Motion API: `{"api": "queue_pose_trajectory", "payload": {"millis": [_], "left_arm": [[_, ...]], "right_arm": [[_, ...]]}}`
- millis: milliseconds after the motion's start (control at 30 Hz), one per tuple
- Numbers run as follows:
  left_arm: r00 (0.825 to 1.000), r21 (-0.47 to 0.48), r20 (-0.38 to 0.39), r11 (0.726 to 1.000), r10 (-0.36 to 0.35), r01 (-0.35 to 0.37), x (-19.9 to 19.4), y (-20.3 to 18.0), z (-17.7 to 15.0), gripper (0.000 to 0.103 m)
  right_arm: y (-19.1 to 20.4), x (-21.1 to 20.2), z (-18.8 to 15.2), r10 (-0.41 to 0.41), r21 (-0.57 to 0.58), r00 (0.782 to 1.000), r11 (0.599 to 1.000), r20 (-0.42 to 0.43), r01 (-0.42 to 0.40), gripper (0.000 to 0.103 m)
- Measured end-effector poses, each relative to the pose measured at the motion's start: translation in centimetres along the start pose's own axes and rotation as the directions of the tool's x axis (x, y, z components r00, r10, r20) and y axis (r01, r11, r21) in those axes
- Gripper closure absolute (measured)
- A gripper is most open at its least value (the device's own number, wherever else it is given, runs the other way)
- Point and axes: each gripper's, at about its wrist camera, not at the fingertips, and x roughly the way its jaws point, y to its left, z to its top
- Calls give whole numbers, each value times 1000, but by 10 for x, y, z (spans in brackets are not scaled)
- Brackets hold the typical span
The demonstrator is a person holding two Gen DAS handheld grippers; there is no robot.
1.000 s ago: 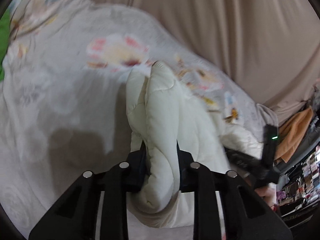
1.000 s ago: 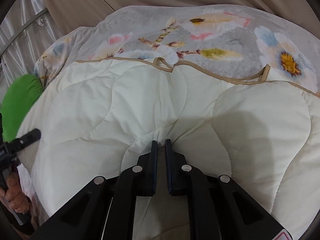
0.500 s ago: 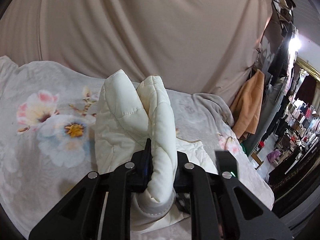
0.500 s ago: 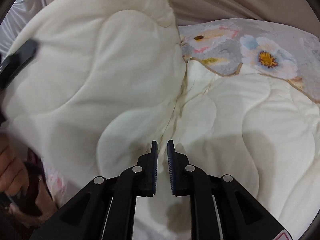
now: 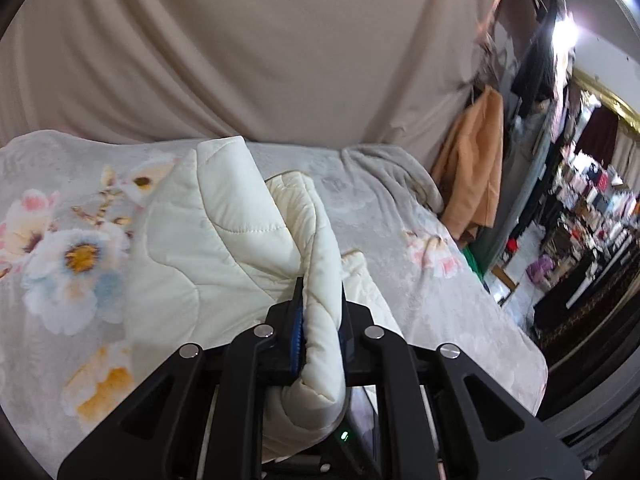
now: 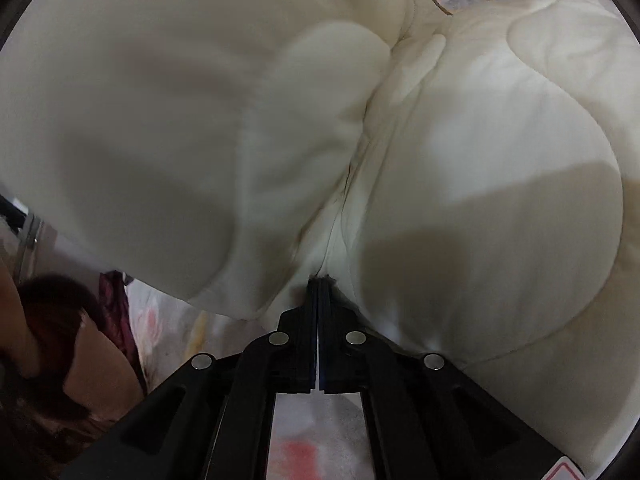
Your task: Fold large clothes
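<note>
A cream quilted garment (image 5: 224, 240) lies on the floral bedspread (image 5: 400, 280). My left gripper (image 5: 320, 300) is shut on a thick fold of it, which stands up between the jaws and drapes back over the rest. In the right wrist view the same cream garment (image 6: 480, 140) fills almost the whole frame, a large flap hanging over from the left. My right gripper (image 6: 319, 280) has its jaws pressed together at a seam of the garment, pinching a thin edge of the fabric.
A beige curtain (image 5: 260, 48) hangs behind the bed. An orange cloth (image 5: 472, 168) hangs at the right, with cluttered shelves (image 5: 592, 216) beyond. The bed's right edge (image 5: 536, 364) drops off. A person's arm (image 6: 80, 360) is at lower left.
My left gripper swung up and right with the fold, carrying the garment over. In the right wrist view the lifted flap came across and now covers most of the bedspread.
</note>
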Motion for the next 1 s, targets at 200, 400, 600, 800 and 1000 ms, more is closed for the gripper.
{"api": "queue_pose_trajectory", "payload": {"millis": [200, 400, 600, 800, 1000], "left_arm": [[994, 77, -110, 997, -13, 21, 70, -39, -11, 93], [970, 95, -242, 995, -9, 33, 139, -54, -42, 93], [960, 142, -277, 990, 52, -12, 166, -59, -70, 93], [983, 116, -180, 992, -34, 56, 113, -62, -57, 81], [999, 59, 8, 998, -35, 35, 14, -41, -34, 41]], "right_arm": [[-22, -71, -49, -49, 82, 991, 996, 126, 39, 93], [-64, -152, -89, -210, 213, 932, 965, 296, 150, 93], [-93, -181, -109, -268, 317, 886, 937, 378, 148, 92], [-71, -226, -86, -353, 299, 801, 927, 483, 227, 61], [-65, -240, -20, -240, 221, 825, 965, 512, 144, 31]]}}
